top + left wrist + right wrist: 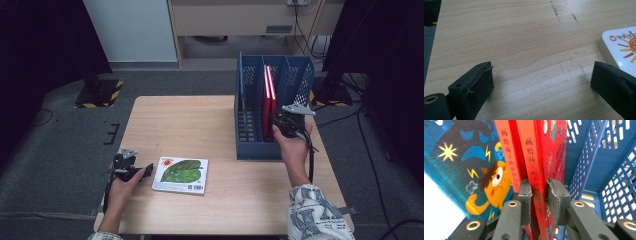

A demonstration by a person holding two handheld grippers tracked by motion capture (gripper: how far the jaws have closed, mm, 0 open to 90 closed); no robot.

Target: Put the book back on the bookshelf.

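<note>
Red book (537, 177) pinched by right gripper (539, 192) fingers, left gripper (541, 82) fingers wide

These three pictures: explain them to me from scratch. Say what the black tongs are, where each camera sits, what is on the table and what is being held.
No machine works here: a person holds hand tools, each with two black jaws. The high view looks down on the wooden table. The left tongs show at its left, the right tongs at its right. The other two pictures come from small cameras riding on each tool, looking along its jaws.

On the table lie a picture book with a green leaf cover, flat, and a blue perforated file rack with red books standing in it.

In the left gripper view the left tongs stand open over bare wood, the book's corner beside one jaw. In the right gripper view the right tongs are closed on the spine of one red book in the rack.
</note>
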